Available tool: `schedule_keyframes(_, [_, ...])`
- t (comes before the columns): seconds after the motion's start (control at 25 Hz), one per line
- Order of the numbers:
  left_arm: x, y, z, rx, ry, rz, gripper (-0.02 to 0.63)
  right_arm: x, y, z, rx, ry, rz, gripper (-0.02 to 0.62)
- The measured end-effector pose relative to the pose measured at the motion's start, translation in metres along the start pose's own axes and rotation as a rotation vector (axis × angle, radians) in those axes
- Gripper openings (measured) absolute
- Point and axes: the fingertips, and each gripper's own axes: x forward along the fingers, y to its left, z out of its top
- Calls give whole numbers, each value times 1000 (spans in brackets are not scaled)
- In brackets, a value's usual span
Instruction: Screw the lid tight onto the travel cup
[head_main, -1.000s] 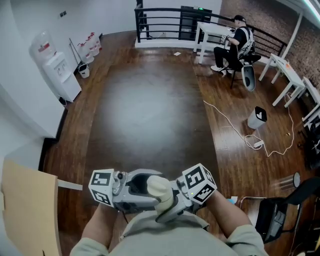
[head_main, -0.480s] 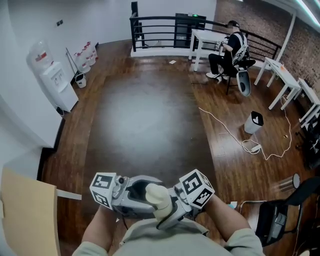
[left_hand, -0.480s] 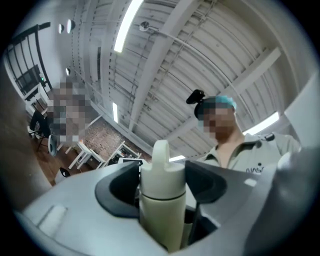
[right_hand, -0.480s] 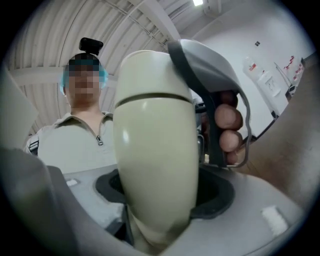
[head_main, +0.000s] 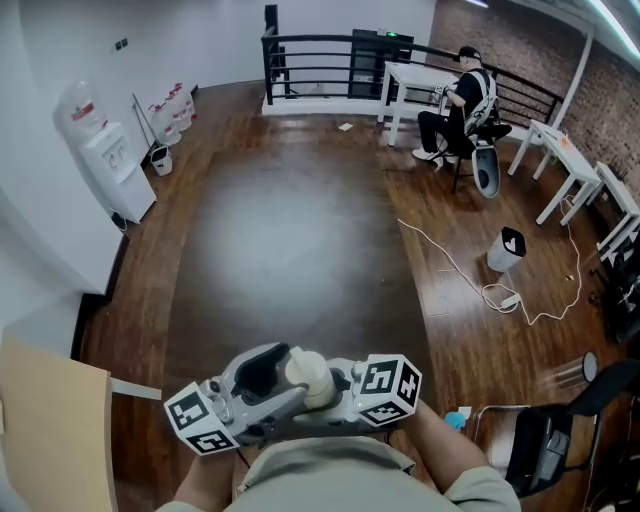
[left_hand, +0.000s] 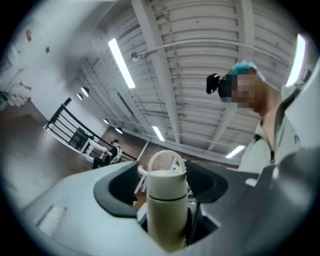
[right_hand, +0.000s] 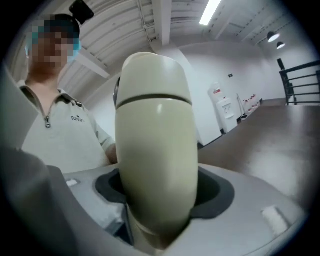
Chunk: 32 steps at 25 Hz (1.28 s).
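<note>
Both grippers have sunk toward the bottom edge of the head view. The left gripper (left_hand: 166, 186) has rolled, so its marker cube (head_main: 198, 426) now sits lower left. Its jaws have just been easing wider and stand loosely about the lid (left_hand: 167, 180), with a sliver of background showing on one side. The right gripper (right_hand: 157, 192) is clamped on the body of the cream travel cup (head_main: 307, 374), held in the air at bottom centre. The grippers' grey bodies hide its lower part there. Dark wooden floor (head_main: 290, 230) fills the middle. A water dispenser (head_main: 108, 160) stands upper left and a black railing (head_main: 330, 45) runs along the top. A seated person (head_main: 465, 95) is upper right, a white bin (head_main: 506, 248) at right and a cardboard sheet (head_main: 50, 430) lower left.
</note>
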Motion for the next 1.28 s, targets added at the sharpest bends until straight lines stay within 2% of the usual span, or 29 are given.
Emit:
schedule_keyframes(0.12, [-6,2,-2,74,8,141,313,2,-16,1,-12,-12,-134,318])
schedule_keyframes(0.28, [-7,-1,-8,134,29,256,313,0,-37,8,-6,-53,-309,318])
schedule_keyframes(0.44, [-2,-5,-21,173,68,297,313,-2,-48,9,-21,-54,-431,318])
schedule_keyframes(0.6, [-1,-3,-24,175,71,324,313,4,-49,4,-52,-32,-469,318])
schedule_keyframes(0.8, [-3,2,-23,155,66,346,309,10,-43,-1,-85,-14,-472,318])
schedule_keyframes(1.04, [-3,2,-22,99,63,266,279,15,-34,-2,-121,8,-404,318])
schedule_keyframes(1.16, [-3,-2,-22,75,68,208,281,15,-25,-2,-124,24,-331,318])
schedule_keyframes(1.28, [-3,-9,-22,35,84,119,288,15,-9,-6,-92,37,-183,318])
